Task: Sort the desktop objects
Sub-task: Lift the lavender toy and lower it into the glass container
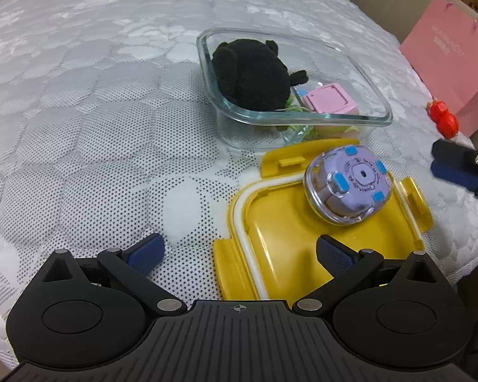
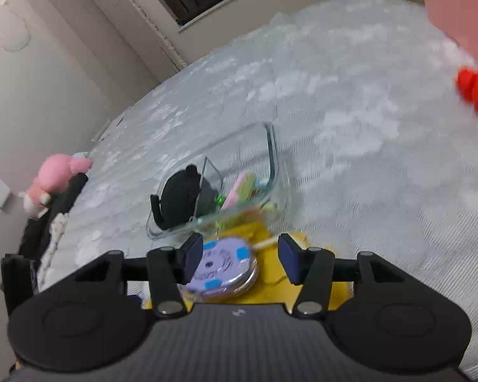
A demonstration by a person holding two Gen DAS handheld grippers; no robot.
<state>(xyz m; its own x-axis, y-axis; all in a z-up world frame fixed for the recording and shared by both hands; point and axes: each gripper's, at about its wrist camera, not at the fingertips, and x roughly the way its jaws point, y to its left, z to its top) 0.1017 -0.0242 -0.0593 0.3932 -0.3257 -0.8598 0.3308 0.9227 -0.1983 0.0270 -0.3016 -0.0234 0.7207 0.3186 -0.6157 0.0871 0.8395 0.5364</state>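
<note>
A glass container (image 1: 379, 108) on the white quilted surface holds a black plush toy (image 1: 250, 73) and a pink cube (image 1: 329, 98). In front of it lies a yellow lid (image 1: 271, 222), upside down, with a round purple and clear gadget (image 1: 349, 187) resting on it. My left gripper (image 1: 239, 254) is open and empty, low over the lid's near left corner. My right gripper (image 2: 240, 258) is open, its jaws either side of the purple gadget (image 2: 221, 265), which lies nearer the left pad; it also shows at the right edge of the left wrist view (image 1: 462, 167). The glass container (image 2: 272, 149) sits just beyond.
A pink paper bag (image 1: 449, 73) stands at the far right with a small red toy (image 1: 443, 117) in front of it. A pink plush (image 2: 52, 181) lies at the left edge in the right wrist view. The quilted surface (image 1: 111, 95) spreads to the left.
</note>
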